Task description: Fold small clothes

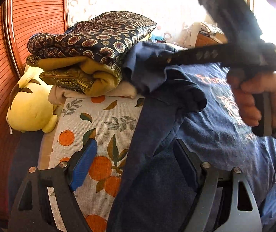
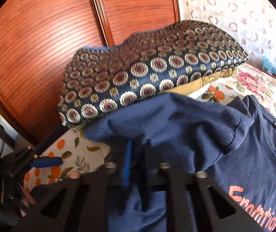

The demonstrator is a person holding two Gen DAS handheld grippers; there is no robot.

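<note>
A navy T-shirt [image 1: 211, 127] with orange print lies on the bed over an orange-patterned sheet [image 1: 99, 127]. My left gripper [image 1: 136, 160] is open; its blue-padded left finger [image 1: 83, 164] rests over the sheet and its right finger lies on the shirt, with the shirt's edge between them. My right gripper [image 2: 138, 162] is shut on a fold of the T-shirt [image 2: 176, 123] near a sleeve. In the left wrist view the right gripper [image 1: 153, 62] reaches across the shirt, held by a hand [image 1: 257, 98].
A folded navy patterned blanket [image 1: 91, 38] over a mustard one is stacked at the bed's far side, touching the shirt. A yellow plush toy [image 1: 31, 106] lies by the wooden wardrobe doors [image 2: 41, 38]. A floral cover [image 2: 257, 85] lies at the right.
</note>
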